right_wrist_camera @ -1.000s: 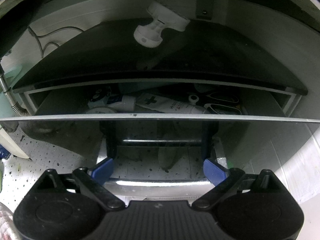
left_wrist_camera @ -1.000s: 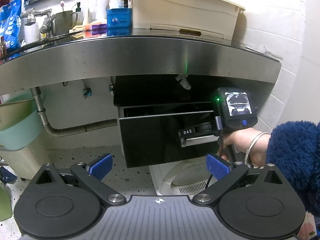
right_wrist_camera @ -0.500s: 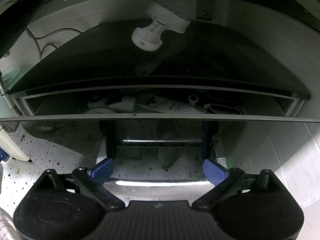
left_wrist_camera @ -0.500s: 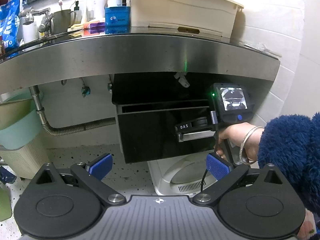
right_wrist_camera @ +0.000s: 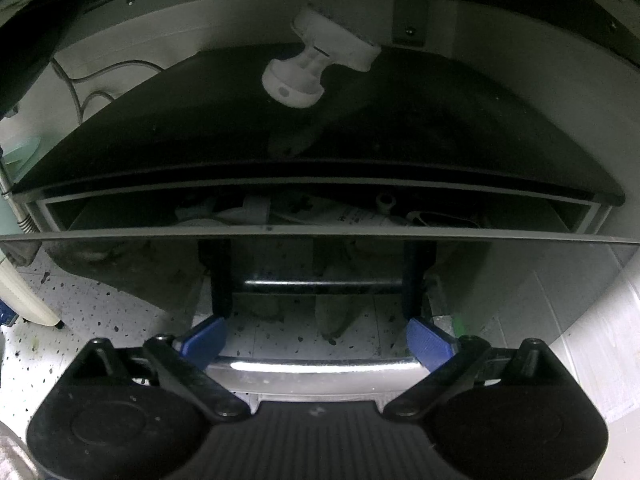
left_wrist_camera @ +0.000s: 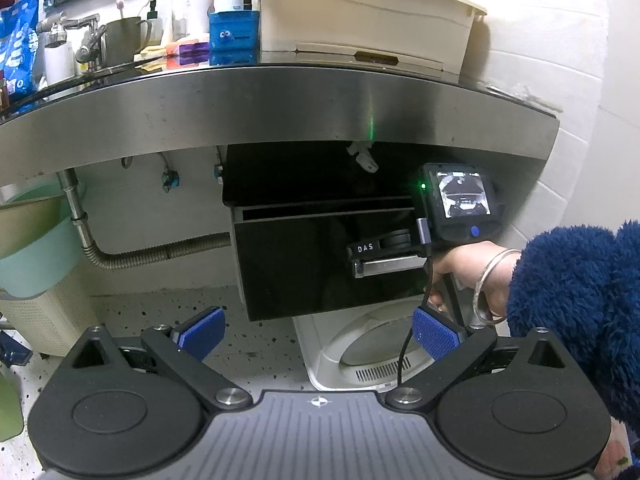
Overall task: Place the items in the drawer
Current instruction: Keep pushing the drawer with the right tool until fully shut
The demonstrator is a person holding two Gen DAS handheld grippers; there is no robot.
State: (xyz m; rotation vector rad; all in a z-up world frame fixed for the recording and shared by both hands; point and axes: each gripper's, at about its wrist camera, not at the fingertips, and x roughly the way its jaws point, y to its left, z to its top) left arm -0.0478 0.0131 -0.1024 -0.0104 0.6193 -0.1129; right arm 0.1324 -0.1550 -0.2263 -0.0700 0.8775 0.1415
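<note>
A glossy black drawer (left_wrist_camera: 320, 256) hangs under the steel counter (left_wrist_camera: 280, 112), open by a narrow gap. My right gripper (left_wrist_camera: 384, 258) is pressed against the drawer front at its chrome handle (right_wrist_camera: 316, 366); in its own view the right gripper (right_wrist_camera: 316, 338) stands open, the handle lying between the blue pads (right_wrist_camera: 430, 344). Inside the drawer (right_wrist_camera: 320, 236) lie white tubes (right_wrist_camera: 348, 214) and small items, dim. My left gripper (left_wrist_camera: 320, 330) is open and empty, held back from the drawer.
A beige storage box (left_wrist_camera: 360, 20), blue box (left_wrist_camera: 234, 34), bottles and a faucet (left_wrist_camera: 80, 40) stand on the counter. A white appliance (left_wrist_camera: 360, 352) sits on the floor below the drawer. A drain hose (left_wrist_camera: 140, 256) and teal basin (left_wrist_camera: 32, 248) are at left. A white fitting (right_wrist_camera: 312, 68) hangs above the drawer.
The drawer has slid inward; its opening is narrower and less of the contents show. My right gripper has followed the drawer front. The left gripper has pulled back a little.
</note>
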